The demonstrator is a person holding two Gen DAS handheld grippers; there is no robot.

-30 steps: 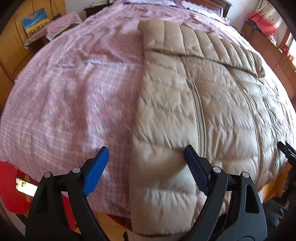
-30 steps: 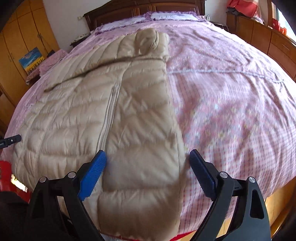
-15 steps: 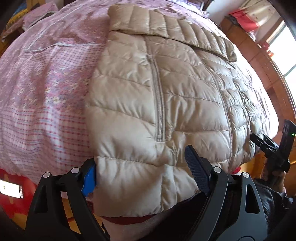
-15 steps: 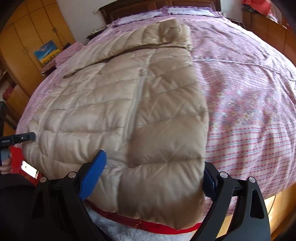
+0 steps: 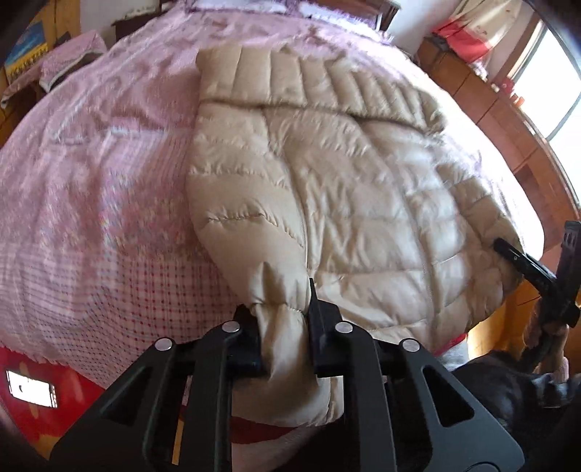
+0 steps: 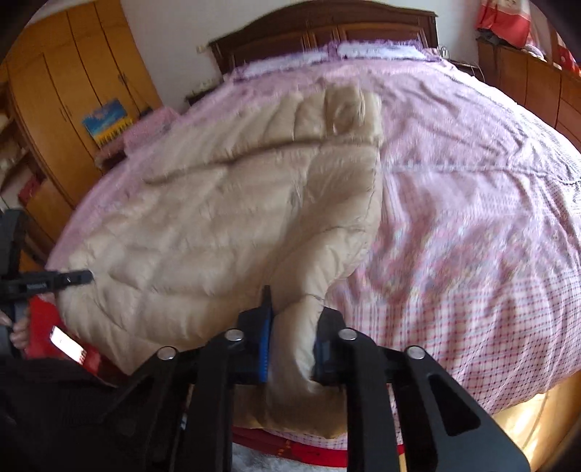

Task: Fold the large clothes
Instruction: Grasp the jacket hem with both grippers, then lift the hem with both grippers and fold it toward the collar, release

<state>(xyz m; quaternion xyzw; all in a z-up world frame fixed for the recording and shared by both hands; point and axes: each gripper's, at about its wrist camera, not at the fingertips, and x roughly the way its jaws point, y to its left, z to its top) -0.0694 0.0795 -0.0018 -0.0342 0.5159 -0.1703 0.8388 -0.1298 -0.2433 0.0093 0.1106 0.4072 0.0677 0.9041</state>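
Both claws are clamped on the near hem of the beige down jacket (image 5: 326,188), which lies spread on the bed's pink patterned quilt (image 5: 90,188). At the jacket's left hem corner, the left claw (image 5: 283,326) has its fingers drawn narrow with a puckered bunch of quilted fabric pinched between them. At the jacket's right hem corner, the right claw (image 6: 292,345) grips a similar fold, its blue finger pad (image 6: 265,348) pressed against the padding. Between the two grips the hem is gathered and slightly raised off the quilt, while the rest of the jacket lies flat. Its collar end points away from the hem, toward the dark wooden headboard (image 6: 326,25), and a sleeve is folded across the body near the collar. Beyond the jacket's left side stands an orange-brown wardrobe (image 6: 65,90); beyond its right side runs a low wooden cabinet (image 6: 526,76). Below the hem, a red cloth (image 6: 308,450) shows at the bed's edge. Both views are blurred.
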